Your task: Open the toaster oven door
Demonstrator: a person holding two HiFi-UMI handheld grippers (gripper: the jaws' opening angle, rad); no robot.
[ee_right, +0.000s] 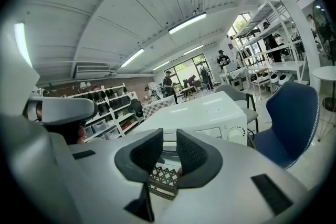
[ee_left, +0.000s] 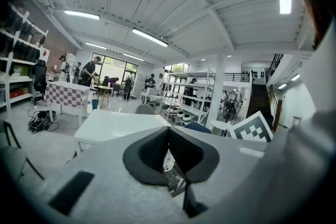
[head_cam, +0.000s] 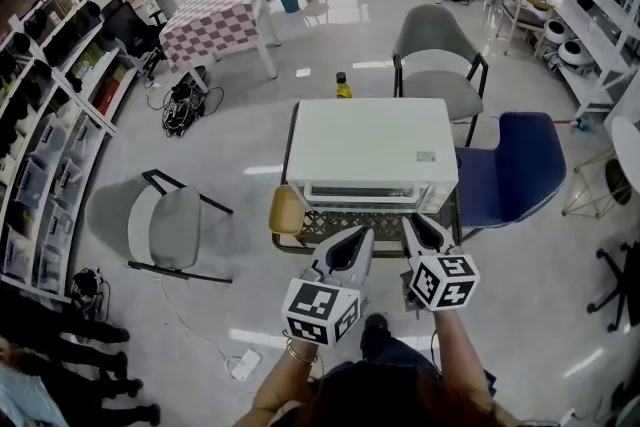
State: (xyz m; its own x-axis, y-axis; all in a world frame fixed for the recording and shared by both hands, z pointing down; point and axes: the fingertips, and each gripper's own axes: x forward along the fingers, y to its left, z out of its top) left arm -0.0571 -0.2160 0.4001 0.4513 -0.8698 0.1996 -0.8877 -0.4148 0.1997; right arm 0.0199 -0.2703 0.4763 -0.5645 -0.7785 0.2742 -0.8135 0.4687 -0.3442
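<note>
The white toaster oven (head_cam: pixel 371 147) stands in the middle of the head view, its front (head_cam: pixel 368 192) facing me. A black lattice panel (head_cam: pixel 345 224) lies just below that front; I cannot tell how the door stands. My right gripper (head_cam: pixel 421 224) hovers close before the front's right part, jaws apart with nothing between them. In the right gripper view the oven (ee_right: pixel 202 111) and its knob (ee_right: pixel 239 134) show past the parted right gripper (ee_right: pixel 169 137). My left gripper (head_cam: pixel 356 236) hangs beside it, a little lower, shut and empty. The left gripper (ee_left: pixel 168 130) shows its pads meeting.
A tan seat (head_cam: pixel 287 210) touches the oven's left front corner. A blue chair (head_cam: pixel 512 165) stands to the right, a grey chair (head_cam: pixel 436 55) behind, another grey chair (head_cam: pixel 170 227) to the left. A bottle (head_cam: pixel 343 86) sits behind the oven. Shelves (head_cam: pixel 45 115) line the left wall.
</note>
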